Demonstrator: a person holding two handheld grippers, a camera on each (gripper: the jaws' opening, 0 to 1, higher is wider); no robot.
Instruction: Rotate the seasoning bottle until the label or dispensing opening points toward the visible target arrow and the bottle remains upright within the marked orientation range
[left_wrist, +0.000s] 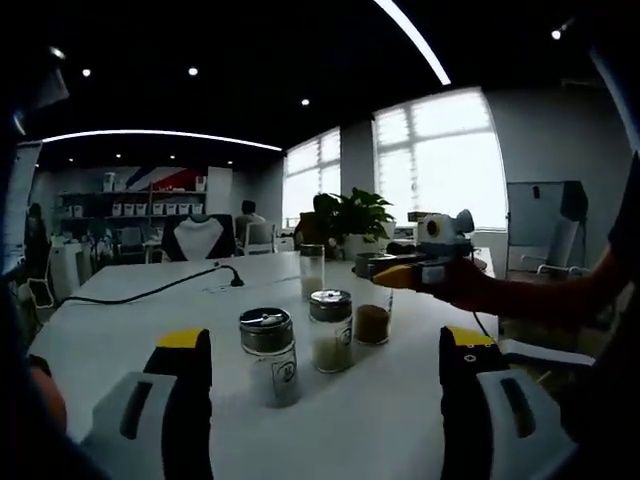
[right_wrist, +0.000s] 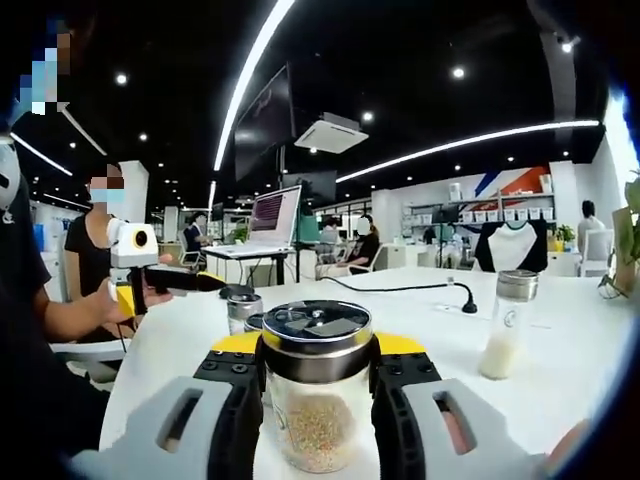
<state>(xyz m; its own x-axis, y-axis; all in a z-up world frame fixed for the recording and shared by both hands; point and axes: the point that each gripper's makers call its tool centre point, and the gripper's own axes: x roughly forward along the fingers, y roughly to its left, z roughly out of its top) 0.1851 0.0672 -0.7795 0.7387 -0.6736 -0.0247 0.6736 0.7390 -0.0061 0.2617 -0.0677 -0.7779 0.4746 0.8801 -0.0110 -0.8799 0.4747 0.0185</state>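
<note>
We see the right tool (right_wrist: 316, 372) clamped on a seasoning bottle (right_wrist: 316, 385) standing upright on the white table (right_wrist: 560, 350); its base is cut off; the left tool (left_wrist: 325, 355) gapes wide before three jars (left_wrist: 318, 335); labels unreadable; no arrow discernible.

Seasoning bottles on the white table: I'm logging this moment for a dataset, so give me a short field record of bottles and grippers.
surface: white table
held bottle: brown seasoning bottle, upright, metal cap
right gripper: shut on the brown seasoning bottle
left gripper: open, holding nothing
nearest to left gripper: bottle with silver lid
beside it: white-powder bottle
far bottle: tall bottle
other: black cable
target arrow: cannot be made out
</note>
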